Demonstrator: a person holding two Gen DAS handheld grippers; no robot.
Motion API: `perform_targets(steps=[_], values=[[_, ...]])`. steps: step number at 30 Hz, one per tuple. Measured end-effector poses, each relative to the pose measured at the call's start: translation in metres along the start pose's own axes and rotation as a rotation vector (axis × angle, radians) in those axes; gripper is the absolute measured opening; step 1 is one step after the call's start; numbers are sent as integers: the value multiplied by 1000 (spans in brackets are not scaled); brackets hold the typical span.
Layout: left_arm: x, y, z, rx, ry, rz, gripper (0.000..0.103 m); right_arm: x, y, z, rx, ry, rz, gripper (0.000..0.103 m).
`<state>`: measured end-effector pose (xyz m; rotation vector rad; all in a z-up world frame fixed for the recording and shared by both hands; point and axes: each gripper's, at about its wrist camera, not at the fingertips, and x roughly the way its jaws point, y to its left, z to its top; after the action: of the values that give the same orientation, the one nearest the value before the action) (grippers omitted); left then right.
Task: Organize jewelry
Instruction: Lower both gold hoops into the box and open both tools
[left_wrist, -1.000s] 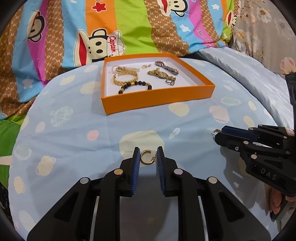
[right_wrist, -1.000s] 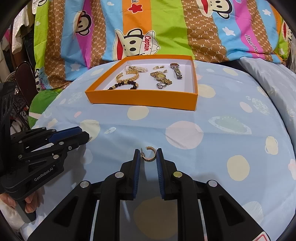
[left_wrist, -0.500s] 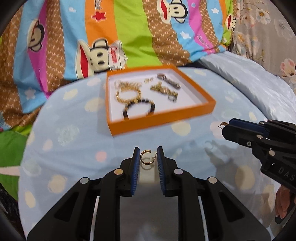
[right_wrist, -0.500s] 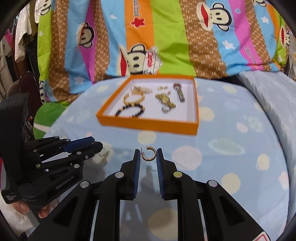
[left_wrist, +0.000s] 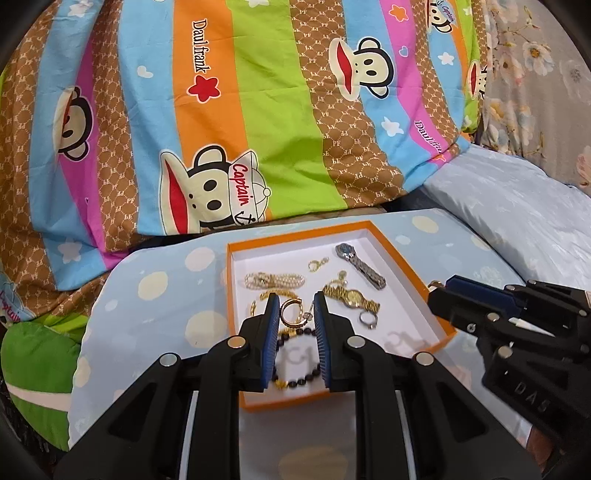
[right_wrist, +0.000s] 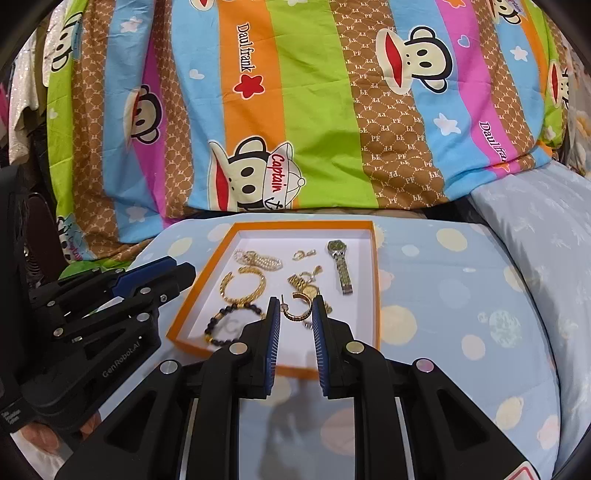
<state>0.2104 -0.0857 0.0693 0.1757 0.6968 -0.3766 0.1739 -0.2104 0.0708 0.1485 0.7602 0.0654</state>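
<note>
Two gold hoop earrings are held, one per gripper. In the left wrist view my left gripper (left_wrist: 295, 301) is shut on a hoop earring (left_wrist: 285, 313) above the near half of the orange tray (left_wrist: 280, 400). My right gripper (left_wrist: 439, 293) hangs at the tray's right edge. In the right wrist view my right gripper (right_wrist: 295, 301) is shut on the other hoop earring (right_wrist: 295, 317), over the tray's (right_wrist: 376, 295) near part. The left gripper (right_wrist: 183, 269) sits just left of the tray. Inside lie a silver watch (right_wrist: 341, 269), a gold watch (left_wrist: 352, 297), a pearl bracelet (left_wrist: 275, 280), a gold chain bracelet (right_wrist: 243, 284) and a black bead bracelet (right_wrist: 229, 317).
The tray rests on a pale blue dotted bedcover (right_wrist: 443, 314). A striped monkey-print quilt (left_wrist: 258, 129) rises behind it. A light blue pillow (left_wrist: 517, 214) lies at the right, with floral cloth (left_wrist: 535, 74) beyond. A dark fan (right_wrist: 33, 229) stands at the far left.
Both grippers have risen and moved forward from the bedcover to the tray, each keeping its hoop earring. The tray now lies right under the fingertips.
</note>
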Motion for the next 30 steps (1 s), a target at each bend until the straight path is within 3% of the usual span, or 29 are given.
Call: perform_targets(steps=[8,15,30], values=[[46,-3,16,-35,4,24,18,33,-14,3,43,0,-14,17],[73,-6,4,-29,41,34,18,49,-31,-6,69,33,-31,17],[81,6,-1,-71,67,13,18,61,-28,-15,45,70,-37,16]])
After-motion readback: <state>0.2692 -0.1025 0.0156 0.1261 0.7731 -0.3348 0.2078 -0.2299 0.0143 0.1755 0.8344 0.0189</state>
